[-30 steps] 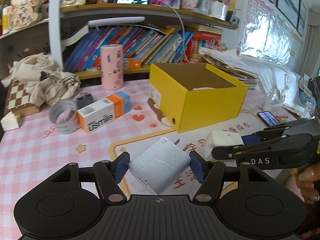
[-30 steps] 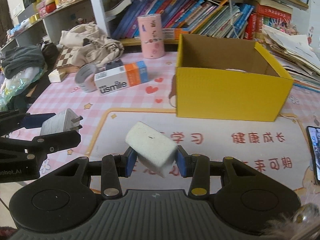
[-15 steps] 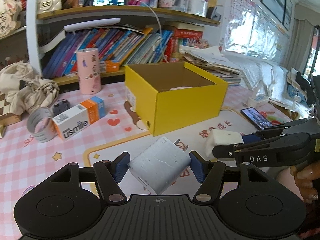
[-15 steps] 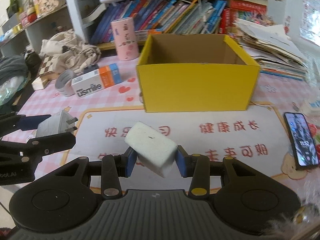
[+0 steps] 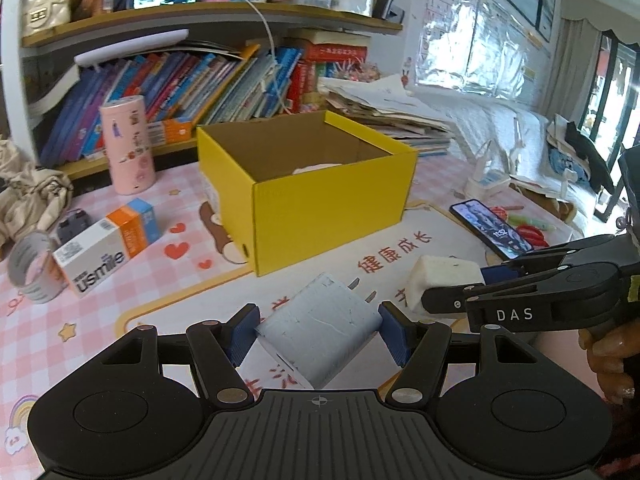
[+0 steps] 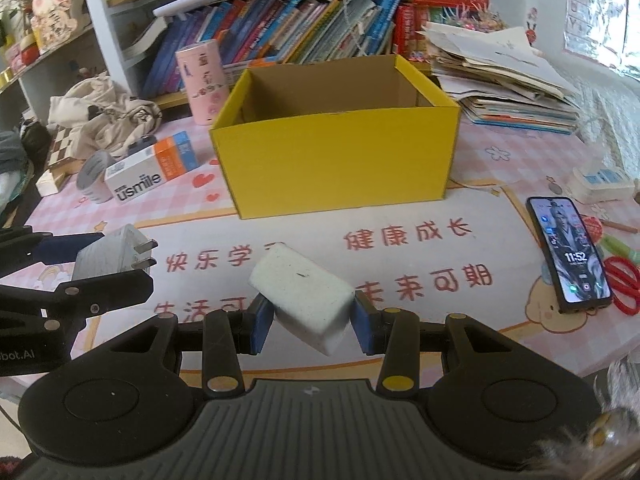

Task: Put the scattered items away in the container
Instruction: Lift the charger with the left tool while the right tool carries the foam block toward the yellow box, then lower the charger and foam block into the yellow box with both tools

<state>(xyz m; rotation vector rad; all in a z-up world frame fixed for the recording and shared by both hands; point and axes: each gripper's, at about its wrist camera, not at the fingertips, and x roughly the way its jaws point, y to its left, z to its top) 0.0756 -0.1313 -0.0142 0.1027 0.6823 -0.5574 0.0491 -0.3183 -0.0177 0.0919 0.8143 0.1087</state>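
The left gripper (image 5: 318, 334) was clamped on a grey-white wall charger (image 5: 320, 330), its blue pads pressed against the charger's two sides and the metal prongs pointing away from the camera toward the box. The charger hung clear above the near part of the table (image 5: 132, 280), tilted to one side. The right gripper (image 6: 308, 316) was closed on a white rectangular block (image 6: 302, 292) with a speckled surface, held at a slant between the blue pads, also off the table. In the left wrist view the right gripper (image 5: 452, 292) came in from the right edge with the block (image 5: 442, 278) at its tip, just beside the charger, and fingers of a hand (image 5: 610, 360) showed on its handle.

An open yellow cardboard box (image 6: 336, 160) stood past both grippers toward the far middle of the table, on a pink checked mat. Something pale lay on its floor in the left wrist view, too hidden to name. Left of the box lay a white and orange usmile carton (image 6: 150, 170), a grey roll of tape (image 6: 92, 176) just beside it, and a pink cylindrical can (image 6: 204, 80) upright near the far edge. A smartphone (image 6: 568, 252) with a lit screen lay toward the right edge, with red scissors (image 6: 624, 284) beside it. Books filled the shelf (image 6: 280, 28) behind the table.
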